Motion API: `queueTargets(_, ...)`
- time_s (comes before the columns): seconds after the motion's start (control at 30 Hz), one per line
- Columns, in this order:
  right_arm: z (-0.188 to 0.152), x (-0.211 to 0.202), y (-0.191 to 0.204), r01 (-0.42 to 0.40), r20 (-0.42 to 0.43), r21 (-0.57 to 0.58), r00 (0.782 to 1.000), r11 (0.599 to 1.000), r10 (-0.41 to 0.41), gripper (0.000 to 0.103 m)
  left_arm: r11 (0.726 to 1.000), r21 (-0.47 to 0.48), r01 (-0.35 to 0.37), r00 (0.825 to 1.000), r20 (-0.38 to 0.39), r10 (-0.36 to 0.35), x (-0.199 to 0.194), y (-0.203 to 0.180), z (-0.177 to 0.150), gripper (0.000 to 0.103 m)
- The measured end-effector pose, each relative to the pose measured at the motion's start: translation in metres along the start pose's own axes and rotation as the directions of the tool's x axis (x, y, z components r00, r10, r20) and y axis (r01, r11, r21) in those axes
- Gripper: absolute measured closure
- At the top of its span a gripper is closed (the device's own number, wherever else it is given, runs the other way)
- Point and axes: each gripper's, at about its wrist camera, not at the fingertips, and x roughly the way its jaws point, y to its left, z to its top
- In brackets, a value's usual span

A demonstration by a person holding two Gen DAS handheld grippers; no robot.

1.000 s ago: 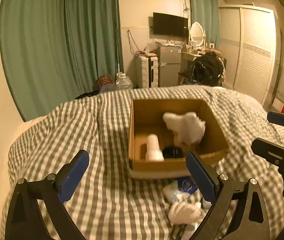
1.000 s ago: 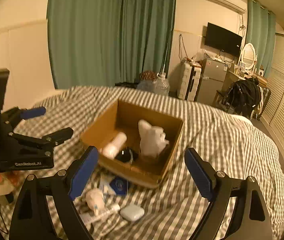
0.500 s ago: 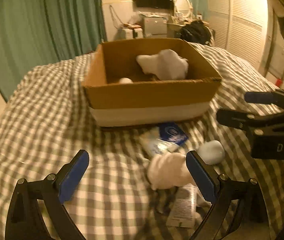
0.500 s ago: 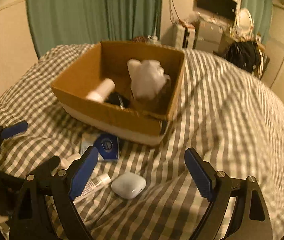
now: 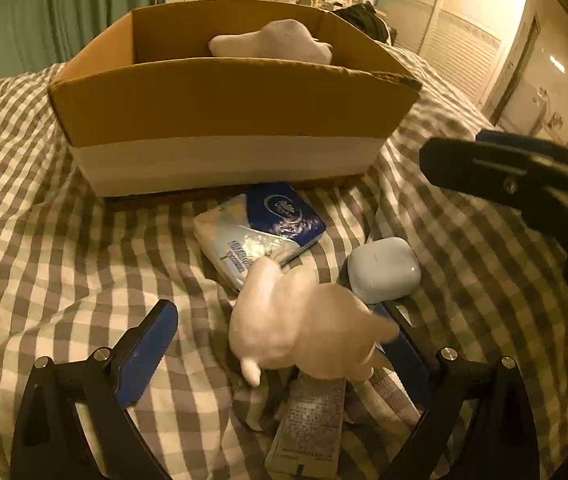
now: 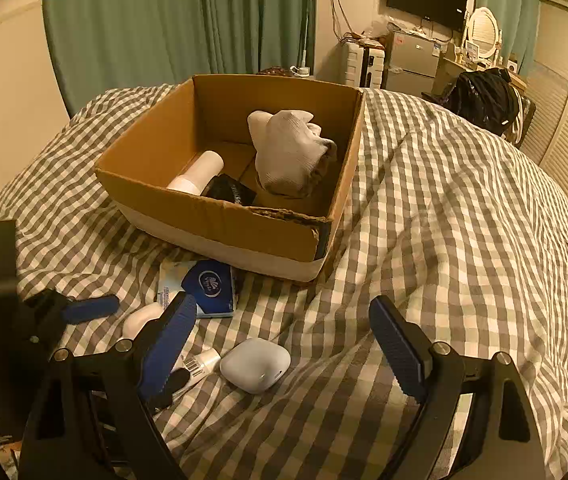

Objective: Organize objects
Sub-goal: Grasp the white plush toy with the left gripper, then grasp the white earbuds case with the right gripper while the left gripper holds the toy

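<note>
Hovering low over the loose items in front of the cardboard box [image 5: 228, 100], the left gripper [image 5: 280, 340] stands spread wide with a balled white sock [image 5: 303, 328] sitting between its fingers in the lower centre of the left wrist view, not yet pinched. The step in hand looks like picking that sock for the box, where another white sock [image 6: 289, 152], a white bottle [image 6: 200, 172] and a dark item already lie. The next move calls for closing squarely on the soft bundle without catching the tube [image 5: 309, 428] under it, the blue tissue pack [image 5: 264, 224] or the pale earbud case [image 5: 383, 268] just beside. The right gripper [image 6: 284, 344] waits released and empty above that case on the checked bed [image 6: 443, 208].
</note>
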Motion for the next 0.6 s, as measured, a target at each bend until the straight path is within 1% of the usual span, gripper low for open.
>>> queueTargets(0.03,0.0,0.0,0.0,0.001,0.0,0.004,1.0,1.0,-0.001,0.015,1.0,0.008,0.0,1.0,-0.002,0.0,0.001,-0.002,0.0,0.004)
queueTargets(0.07,0.0,0.0,-0.001,0.0,-0.001,0.006,1.0,1.0,0.0,0.015,1.0,0.016,0.007,1.0,-0.008,-0.007,0.002,-0.003,0.0,0.01)
queueTargets(0.1,-0.001,0.0,-0.001,0.0,-0.002,0.007,1.0,1.0,0.0,0.015,1.0,0.019,0.02,1.0,-0.014,-0.02,0.003,-0.005,-0.001,0.019)
queueTargets(0.13,-0.001,0.0,-0.001,0.0,-0.004,0.008,1.0,1.0,0.0,0.015,0.999,0.018,0.033,0.999,-0.019,-0.033,0.004,-0.005,-0.001,0.024)
queueTargets(0.2,-0.001,0.001,-0.001,0.001,-0.008,0.01,1.0,1.0,-0.001,0.015,0.999,0.013,0.036,0.999,-0.013,-0.035,0.001,-0.005,-0.001,0.037)
queueTargets(0.33,-0.001,0.003,-0.001,0.001,-0.016,0.011,1.0,1.0,-0.001,0.015,0.998,-0.028,0.057,0.998,0.002,-0.057,-0.009,0.002,-0.001,0.037)
queueTargets(0.43,-0.002,0.004,-0.001,0.001,-0.021,0.013,1.0,1.0,-0.001,0.015,0.998,-0.056,0.043,0.999,0.03,-0.041,-0.024,0.007,-0.001,0.037)
queueTargets(0.5,-0.002,0.005,-0.001,0.001,-0.024,0.011,1.0,1.0,-0.001,0.015,0.997,-0.069,0.016,0.998,0.065,-0.011,-0.037,0.012,0.0,0.037)
queueTargets(0.6,-0.002,0.01,0.004,0.003,-0.046,-0.013,0.999,1.0,-0.003,0.015,0.995,-0.073,-0.067,0.992,0.105,0.075,-0.052,0.021,0.006,0.037)
